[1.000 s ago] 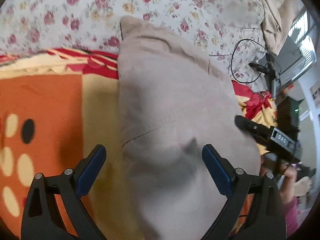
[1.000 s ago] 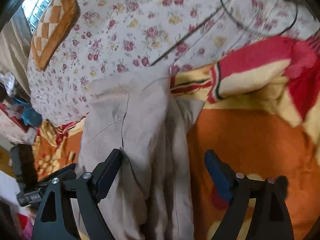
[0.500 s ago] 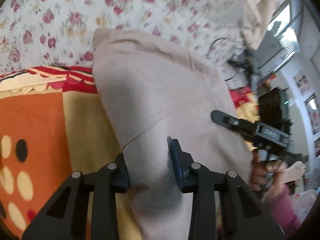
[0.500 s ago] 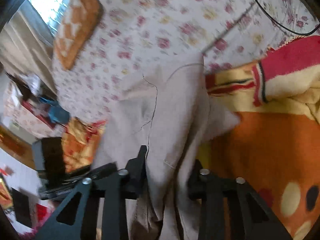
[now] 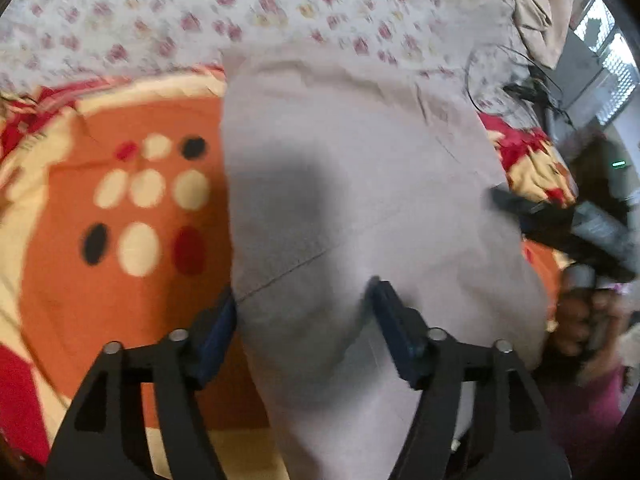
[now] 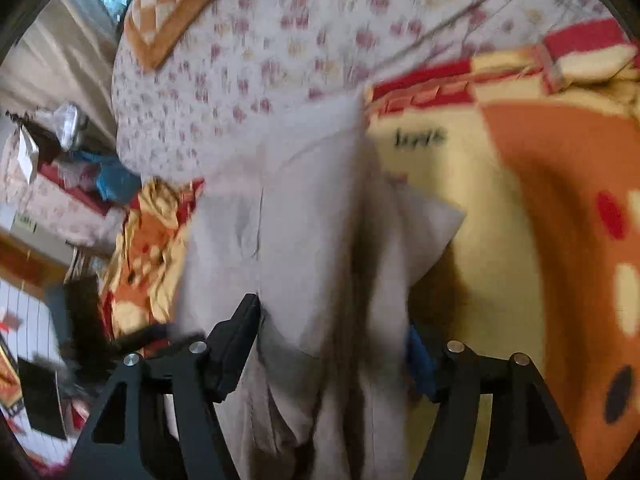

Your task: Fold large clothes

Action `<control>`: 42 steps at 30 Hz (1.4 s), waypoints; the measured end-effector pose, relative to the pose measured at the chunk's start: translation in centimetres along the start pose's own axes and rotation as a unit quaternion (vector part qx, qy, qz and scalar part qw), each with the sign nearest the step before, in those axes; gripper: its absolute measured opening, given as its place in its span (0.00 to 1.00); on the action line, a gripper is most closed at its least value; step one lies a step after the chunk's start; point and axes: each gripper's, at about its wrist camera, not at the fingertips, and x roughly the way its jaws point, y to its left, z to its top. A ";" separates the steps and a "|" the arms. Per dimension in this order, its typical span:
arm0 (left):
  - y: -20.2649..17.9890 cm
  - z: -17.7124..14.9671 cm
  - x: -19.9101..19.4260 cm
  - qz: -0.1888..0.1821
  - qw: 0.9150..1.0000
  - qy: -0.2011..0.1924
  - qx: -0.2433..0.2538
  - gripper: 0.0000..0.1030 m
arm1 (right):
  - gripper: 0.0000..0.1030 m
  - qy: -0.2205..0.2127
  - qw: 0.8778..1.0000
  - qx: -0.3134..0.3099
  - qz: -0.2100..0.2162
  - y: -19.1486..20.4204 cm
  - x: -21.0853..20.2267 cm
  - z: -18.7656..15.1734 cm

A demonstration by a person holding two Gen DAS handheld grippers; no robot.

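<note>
Floral-printed sheet (image 5: 200,20) covers the far part of the bed, with an orange spotted blanket (image 5: 132,208) spread over the near part. On both lies the beige garment (image 5: 360,168), a large piece running from the sheet down toward both cameras; its near end is bunched and appears raised off the blanket, though blur limits certainty.

Left gripper (image 5: 304,312): jaws part-closed, with a fold of the garment's near edge passing between them. Right gripper (image 6: 332,344): jaws likewise part-closed around a gathered, pleated bundle of the same cloth. Cloth sits between the fingers of each; whether the pads press firmly cannot be confirmed.

A black cable (image 5: 500,64) lies on the sheet at the far right, apart from the garment.

Assessment: the step in hand looks like the lengthwise fold, near end held at two points. The next move calls for carrying both held points forward together and level, toward the far hem, keeping the cloth taut between the grippers so that the edges meet.
</note>
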 end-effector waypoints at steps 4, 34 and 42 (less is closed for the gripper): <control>-0.5 0.7 -1.1 0.031 0.998 -0.050 -0.001 0.79 | 0.64 -0.085 0.996 -0.030 -0.021 2.7 -4.9 1.0; -1.9 -0.2 -0.7 0.112 0.989 -0.096 0.008 0.82 | 0.62 -0.086 0.983 -0.074 -0.144 4.7 -1.6 -2.9; -2.4 -1.0 -2.7 0.125 0.985 -0.116 0.008 0.82 | 0.62 -0.089 0.981 -0.090 -0.147 6.3 -3.3 -5.5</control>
